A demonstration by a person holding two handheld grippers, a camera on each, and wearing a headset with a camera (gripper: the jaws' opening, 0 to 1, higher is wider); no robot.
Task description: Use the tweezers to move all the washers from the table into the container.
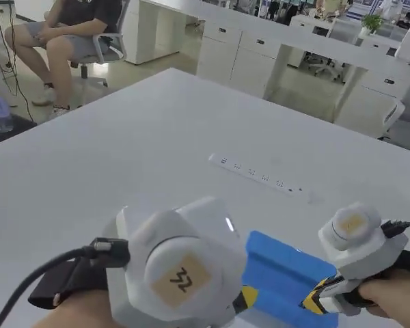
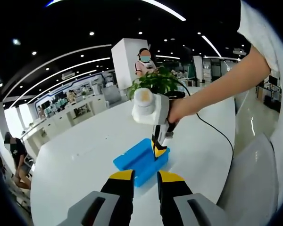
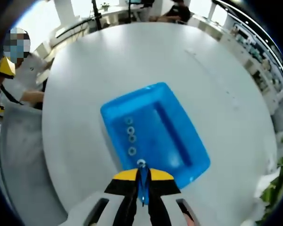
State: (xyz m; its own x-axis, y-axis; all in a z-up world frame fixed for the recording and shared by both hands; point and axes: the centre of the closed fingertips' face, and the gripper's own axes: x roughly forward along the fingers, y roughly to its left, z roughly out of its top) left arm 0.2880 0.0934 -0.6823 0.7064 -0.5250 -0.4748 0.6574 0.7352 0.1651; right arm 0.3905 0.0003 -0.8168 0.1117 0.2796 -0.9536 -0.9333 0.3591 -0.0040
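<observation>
R tool [image 3: 142, 176] is pressed together on the tweezers [image 3: 142, 188], which stick out fwd btwn its jaws. At the tweezer tip we see one washer [image 3: 141, 163], right at the near wall of the container [image 3: 179, 141]. We can't tell if it's pinched or just lying there. Four more washers [image 3: 131, 139] sit in a row on the container floor, left of a ridge. The container is blue and rests on the white counter [image 3: 85, 70]. L tool [image 2: 144, 181] hangs near the container and aims at it, jaws a little apart w/ nothing btwn them. In the left gripper view, R tool points down over the container. In the head view the container lies btwn both tools, and a power strip [image 1: 256, 174] lies farther out on the counter, well apart. A person [image 1: 61, 31] sits on a chair beyond the counter.
</observation>
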